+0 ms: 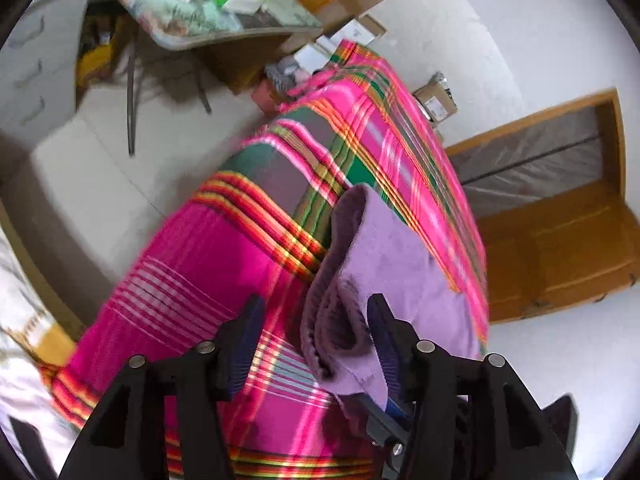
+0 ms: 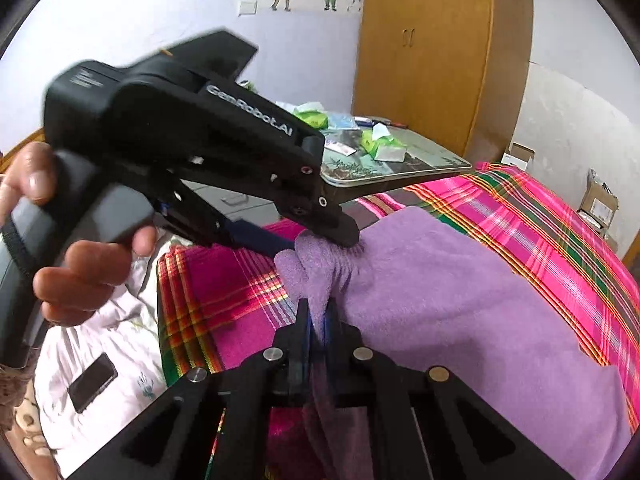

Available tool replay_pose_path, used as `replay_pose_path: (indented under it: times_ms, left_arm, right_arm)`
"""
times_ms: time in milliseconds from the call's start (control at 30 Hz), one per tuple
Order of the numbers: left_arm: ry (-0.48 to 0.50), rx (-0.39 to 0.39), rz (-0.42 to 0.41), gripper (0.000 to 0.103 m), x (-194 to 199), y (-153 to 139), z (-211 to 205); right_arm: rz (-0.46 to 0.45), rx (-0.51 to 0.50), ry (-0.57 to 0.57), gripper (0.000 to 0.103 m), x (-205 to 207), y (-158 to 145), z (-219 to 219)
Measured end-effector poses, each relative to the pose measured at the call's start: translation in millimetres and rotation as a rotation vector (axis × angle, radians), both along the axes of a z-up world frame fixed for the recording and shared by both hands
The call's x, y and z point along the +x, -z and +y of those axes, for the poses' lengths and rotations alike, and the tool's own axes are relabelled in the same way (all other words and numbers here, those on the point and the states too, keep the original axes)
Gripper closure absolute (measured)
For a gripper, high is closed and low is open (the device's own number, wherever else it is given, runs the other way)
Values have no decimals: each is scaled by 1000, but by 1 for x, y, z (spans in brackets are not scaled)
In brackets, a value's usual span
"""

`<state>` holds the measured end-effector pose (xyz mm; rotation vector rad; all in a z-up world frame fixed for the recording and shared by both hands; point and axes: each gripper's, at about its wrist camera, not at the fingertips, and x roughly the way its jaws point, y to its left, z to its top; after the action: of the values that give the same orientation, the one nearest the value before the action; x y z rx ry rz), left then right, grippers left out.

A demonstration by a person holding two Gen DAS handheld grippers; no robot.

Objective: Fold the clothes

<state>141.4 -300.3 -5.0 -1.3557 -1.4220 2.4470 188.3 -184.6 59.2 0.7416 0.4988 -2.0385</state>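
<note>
A purple fleece cloth (image 2: 460,300) lies on a bed covered by a pink plaid spread (image 2: 540,220). My right gripper (image 2: 316,320) is shut on a bunched fold at the cloth's near left edge, which runs down between its jaws. Just beyond it, my left gripper (image 2: 320,242), held by a hand (image 2: 80,272), straddles the same bunched edge. In the left wrist view the left gripper (image 1: 314,320) stands open. The purple cloth (image 1: 400,264) leans on its right finger (image 1: 380,320), and a gap of plaid spread (image 1: 200,260) shows beside the left finger.
A folding table (image 2: 452,168) with tissue packs stands past the bed's far end, and a wooden wardrobe (image 2: 424,52) behind it. A black phone (image 2: 93,382) lies on a white sheet at the left. Cardboard boxes (image 2: 600,204) sit by the wall at the right.
</note>
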Motion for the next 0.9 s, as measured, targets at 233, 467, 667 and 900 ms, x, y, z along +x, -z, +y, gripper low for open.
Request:
replay_pose_path:
  times_ms: [233, 467, 667, 900]
  left_arm:
    - [32, 27, -13, 46, -11, 2, 9]
    - [78, 36, -35, 46, -22, 2, 18]
    - [97, 80, -31, 46, -26, -2, 29]
    - [99, 137, -64, 39, -26, 1, 36]
  right_arm:
    - [7, -52, -2, 97, 4, -6, 12]
    - [7, -121, 7, 98, 6, -14, 30]
    - [13, -178, 20, 98, 4, -20, 44]
    - [7, -223, 18, 98, 10, -27, 58]
